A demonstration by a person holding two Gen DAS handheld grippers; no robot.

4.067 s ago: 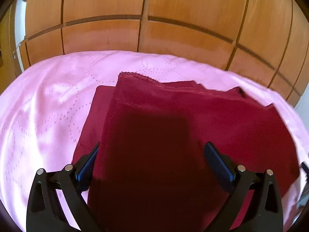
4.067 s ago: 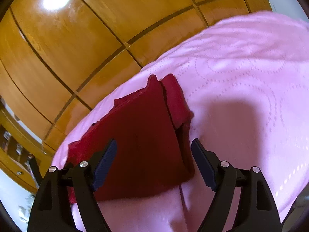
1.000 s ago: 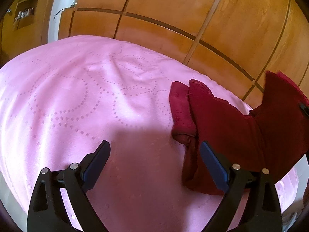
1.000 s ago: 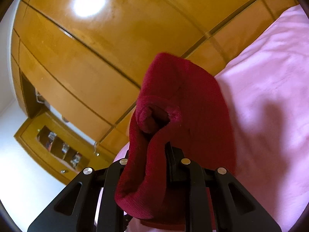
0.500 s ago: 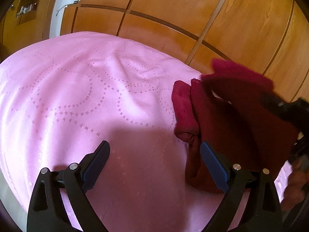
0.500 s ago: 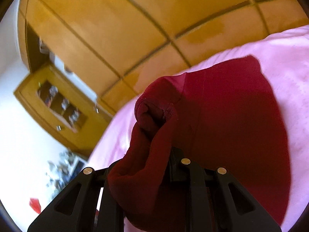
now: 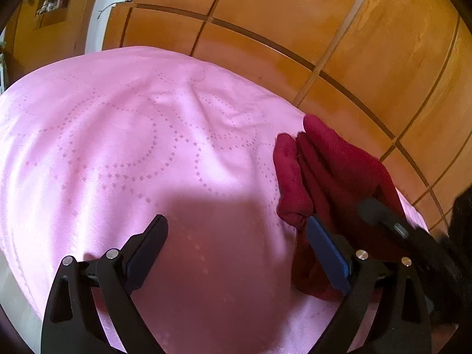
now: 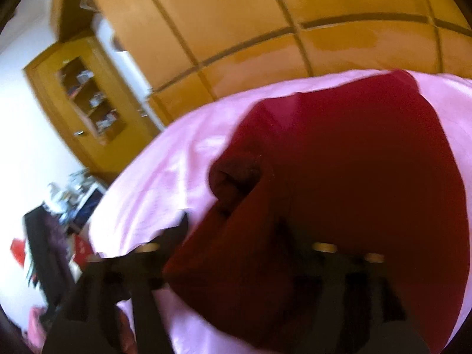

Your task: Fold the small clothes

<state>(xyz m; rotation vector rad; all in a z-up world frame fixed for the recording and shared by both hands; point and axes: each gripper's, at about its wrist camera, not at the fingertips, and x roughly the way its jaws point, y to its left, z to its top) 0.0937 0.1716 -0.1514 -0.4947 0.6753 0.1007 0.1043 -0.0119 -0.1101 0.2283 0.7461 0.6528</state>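
Observation:
A dark red garment (image 7: 330, 177) lies folded on the pink bedspread (image 7: 132, 147), at the right in the left wrist view. My left gripper (image 7: 236, 244) is open and empty over bare bedspread, just left of the garment. My right gripper (image 7: 380, 215) shows at the far right there, lying on the garment. In the blurred right wrist view the garment (image 8: 354, 177) fills the frame and its bunched edge covers my right gripper (image 8: 236, 236). The jaws look parted, but blur and cloth hide whether they still grip.
A wooden panelled wardrobe (image 7: 295, 23) stands right behind the bed. A wooden shelf unit (image 8: 88, 97) and cluttered items (image 8: 67, 200) stand off the bed's left side. The bedspread (image 8: 153, 177) stretches wide to the left of the garment.
My right gripper has swung the lifted red edge over and down onto the rest of the garment. Its jaws, shut on the cloth before, now look parted. My left gripper has stayed open and almost still.

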